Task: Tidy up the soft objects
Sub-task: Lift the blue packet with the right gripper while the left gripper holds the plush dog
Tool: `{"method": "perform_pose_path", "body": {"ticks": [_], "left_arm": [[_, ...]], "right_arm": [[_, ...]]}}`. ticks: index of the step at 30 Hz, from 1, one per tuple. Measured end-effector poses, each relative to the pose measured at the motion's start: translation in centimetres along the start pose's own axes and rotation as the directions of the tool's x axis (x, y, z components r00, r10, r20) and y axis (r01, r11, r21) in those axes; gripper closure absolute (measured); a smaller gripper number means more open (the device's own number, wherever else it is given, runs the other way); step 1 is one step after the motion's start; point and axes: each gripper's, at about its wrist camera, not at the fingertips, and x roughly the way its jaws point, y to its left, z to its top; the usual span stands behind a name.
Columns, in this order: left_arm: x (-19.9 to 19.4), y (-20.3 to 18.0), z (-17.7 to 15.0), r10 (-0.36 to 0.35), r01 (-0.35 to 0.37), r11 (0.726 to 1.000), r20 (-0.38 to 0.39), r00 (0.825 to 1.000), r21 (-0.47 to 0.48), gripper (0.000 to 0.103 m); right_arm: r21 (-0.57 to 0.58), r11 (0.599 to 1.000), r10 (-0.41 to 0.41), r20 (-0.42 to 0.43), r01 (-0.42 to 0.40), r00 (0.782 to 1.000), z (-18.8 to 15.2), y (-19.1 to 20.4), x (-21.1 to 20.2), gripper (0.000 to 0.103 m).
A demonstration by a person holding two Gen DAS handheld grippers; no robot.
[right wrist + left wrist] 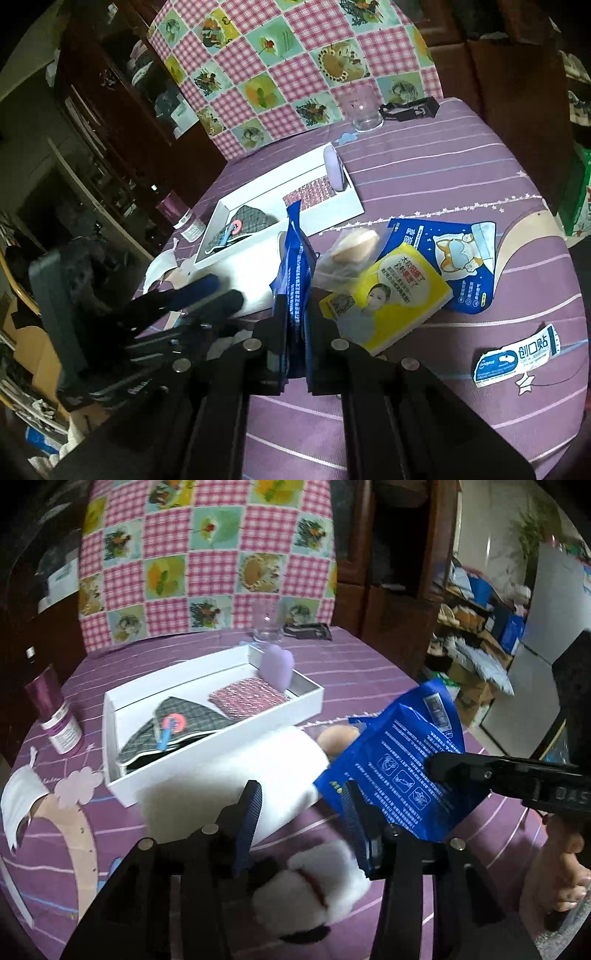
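Right tool (295, 325) clamps the blue pouch (295, 258) edge-on, upright; white tray (351, 214) lies ahead, slightly left. Left tool (303, 805) stands part-open, empty.

You can read "创口贴" in blue on the small white sachet (517, 356) lying on the purple tablecloth (461, 177). The right gripper's (439, 766) black body shows raised letters "DAS" at the frame edge, cut off there. The blue pouch (400, 760) carries rows of white Chinese print, a barcode and three boxed pictograms, too small to read. The yellow pack (388, 299) has red and black Chinese lines and a QR code, not legible. The bottle's (61, 720) label is blurred.
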Motion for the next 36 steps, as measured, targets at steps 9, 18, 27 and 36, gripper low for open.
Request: {"method": "perform_pose_path", "body": {"ticks": [9, 18, 27, 36], "left_arm": [[-0.5, 1.0, -2.7, -0.043, 0.043, 0.999, -0.018, 0.999, -0.012, 0.033], [2.0, -1.4, -4.5, 0.002, 0.012, 0.994, -0.135, 0.991, 0.107, 0.033], [3.2, -2.1, -5.3, -0.049, 0.076, 0.990, -0.209, 0.977, 0.121, 0.067], [0.9, -1.7, -4.2, -0.057, 0.068, 0.992, -0.101, 0.993, 0.105, 0.068]], "right_arm": [[0.032, 0.999, -0.022, 0.063, 0.020, 0.998, 0.0, -0.5, -0.5, 0.094], [0.081, 0.996, -0.046, 0.113, 0.037, 0.993, 0.4, -1.6, -1.5, 0.094], [0.071, 0.997, -0.048, 0.106, 0.041, 0.993, 0.3, -1.5, -1.4, 0.094], [0.063, 0.997, -0.061, 0.111, 0.054, 0.992, 0.4, -1.2, -1.2, 0.094]]}}
